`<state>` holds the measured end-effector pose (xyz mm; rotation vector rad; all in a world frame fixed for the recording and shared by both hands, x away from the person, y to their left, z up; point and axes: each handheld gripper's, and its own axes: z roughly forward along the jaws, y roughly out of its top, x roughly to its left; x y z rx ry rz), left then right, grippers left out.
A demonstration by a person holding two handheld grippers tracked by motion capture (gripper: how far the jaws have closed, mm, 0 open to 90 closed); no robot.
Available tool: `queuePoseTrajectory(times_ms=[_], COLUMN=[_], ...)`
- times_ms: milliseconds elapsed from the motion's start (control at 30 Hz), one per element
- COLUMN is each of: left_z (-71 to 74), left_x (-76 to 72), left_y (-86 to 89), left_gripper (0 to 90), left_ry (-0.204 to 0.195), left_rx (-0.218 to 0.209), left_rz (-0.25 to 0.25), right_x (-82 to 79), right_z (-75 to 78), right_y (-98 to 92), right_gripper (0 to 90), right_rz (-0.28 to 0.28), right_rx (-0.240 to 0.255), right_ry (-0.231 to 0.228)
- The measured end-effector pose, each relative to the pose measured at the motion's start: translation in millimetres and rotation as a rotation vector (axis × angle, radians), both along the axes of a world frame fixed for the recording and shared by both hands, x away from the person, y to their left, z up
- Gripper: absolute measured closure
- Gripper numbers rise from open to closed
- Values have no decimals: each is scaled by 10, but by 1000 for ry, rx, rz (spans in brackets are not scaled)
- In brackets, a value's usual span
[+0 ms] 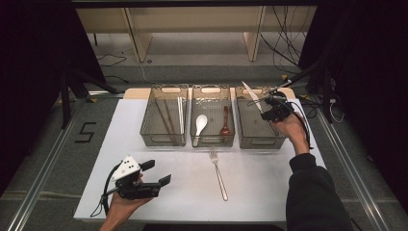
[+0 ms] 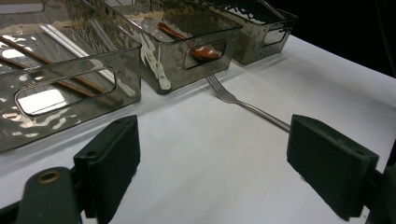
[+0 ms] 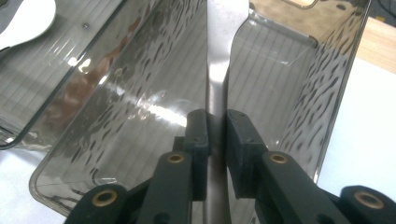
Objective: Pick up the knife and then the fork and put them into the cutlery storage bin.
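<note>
Two black pads of your right hand-held gripper (image 1: 267,110) pinch a slim steel table knife (image 1: 251,96) by its handle, blade running up and away over the smoky clear plastic bin (image 1: 257,140) at the right, directly beneath. Your left hand-held gripper (image 1: 156,173) rests spread and empty on the white tabletop (image 1: 260,187).

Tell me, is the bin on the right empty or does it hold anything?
Empty: the right bin shows only its bare ridged floor; the knife is above it, clamped in the right gripper.
</note>
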<state>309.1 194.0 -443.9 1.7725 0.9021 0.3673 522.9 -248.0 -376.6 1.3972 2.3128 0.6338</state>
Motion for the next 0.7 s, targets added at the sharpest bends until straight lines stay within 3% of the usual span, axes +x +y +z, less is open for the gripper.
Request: queuePoseTrajectory(times_ms=[700], left_z=[0], left_x=[-2], left_y=[-1], left_gripper=[170], left_ry=[2], left_rx=[1], left_rz=[-1], right_x=[1], right_z=[-183], right_y=[-31], right_gripper=[799], right_rz=[-30], right_rx=[-2], right_ry=[11])
